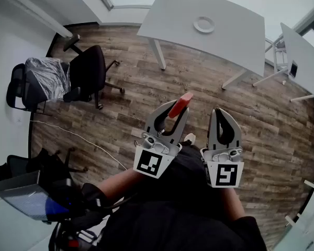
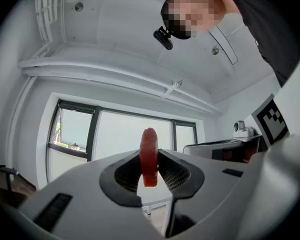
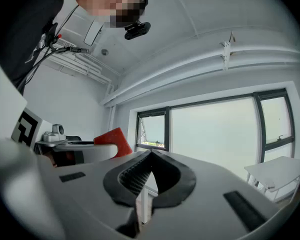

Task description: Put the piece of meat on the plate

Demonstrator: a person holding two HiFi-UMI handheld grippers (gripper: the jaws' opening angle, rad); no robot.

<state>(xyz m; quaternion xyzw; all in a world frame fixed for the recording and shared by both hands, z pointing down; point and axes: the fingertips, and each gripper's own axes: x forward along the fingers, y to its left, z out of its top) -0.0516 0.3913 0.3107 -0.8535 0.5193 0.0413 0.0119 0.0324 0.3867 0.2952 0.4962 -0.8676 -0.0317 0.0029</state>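
Observation:
A flat red piece of meat (image 1: 179, 106) sticks out of my left gripper (image 1: 177, 113), which is shut on it. In the left gripper view the meat (image 2: 149, 156) stands edge-on between the two pads. My right gripper (image 1: 220, 114) hangs beside it on the right, shut with nothing in it; its pads meet at the tips (image 3: 149, 156). From the right gripper view the meat (image 3: 112, 140) shows at the left. A small white plate (image 1: 204, 24) lies on the grey table (image 1: 225, 20) far ahead. Both grippers are held over the wooden floor, well short of the table.
A black office chair (image 1: 89, 72) and a second chair with a wrapped bundle (image 1: 44, 77) stand at the left. Another white table (image 1: 303, 61) is at the right edge. A cable runs across the floor at the left.

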